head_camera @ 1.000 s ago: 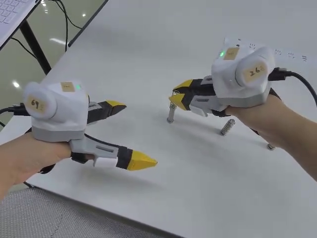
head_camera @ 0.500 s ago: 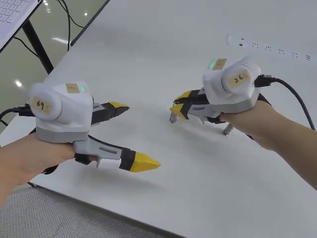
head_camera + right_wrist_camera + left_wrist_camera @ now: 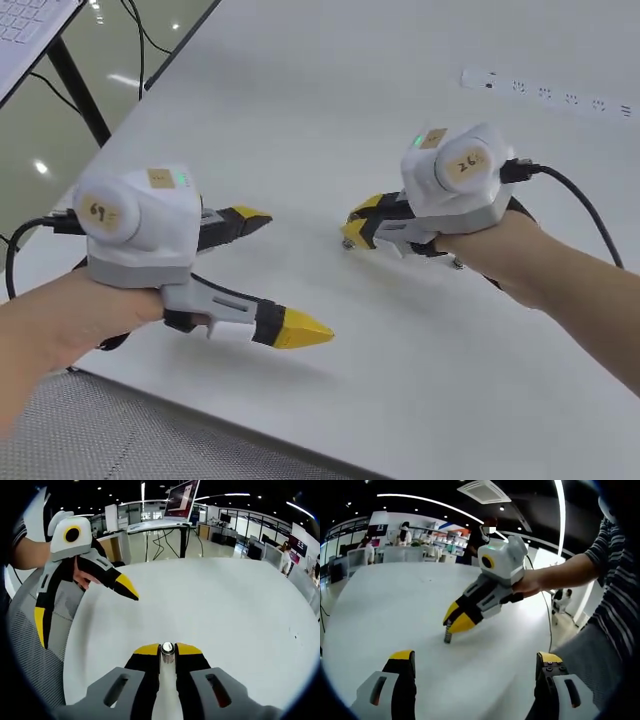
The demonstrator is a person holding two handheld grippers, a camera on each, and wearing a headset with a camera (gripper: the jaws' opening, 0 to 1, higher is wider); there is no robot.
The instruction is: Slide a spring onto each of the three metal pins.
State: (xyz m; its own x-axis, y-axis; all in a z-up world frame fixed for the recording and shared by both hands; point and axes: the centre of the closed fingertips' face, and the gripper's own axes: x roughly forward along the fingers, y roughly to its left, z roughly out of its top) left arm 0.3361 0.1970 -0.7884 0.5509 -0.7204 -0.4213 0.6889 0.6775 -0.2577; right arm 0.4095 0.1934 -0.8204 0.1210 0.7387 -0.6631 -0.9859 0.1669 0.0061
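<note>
The right gripper [image 3: 355, 228] is lowered to the white worktop [image 3: 300, 100], right of the middle of the scene. Its fingers [image 3: 147, 650] are drawn close together on the top of an upright pin [image 3: 167, 650]. In the right gripper view the pin's round head sits squarely between the two yellow tips, one finger pressed against each side. In the left gripper view a spring [image 3: 448, 634] coils around that pin below the tips, and the pin's foot rests on the worktop. The left gripper [image 3: 275, 272] hovers to the left and nearer, well apart from the pin. Its fingers [image 3: 402, 656] are spread wide with nothing between them, pointing right towards the other gripper.
</note>
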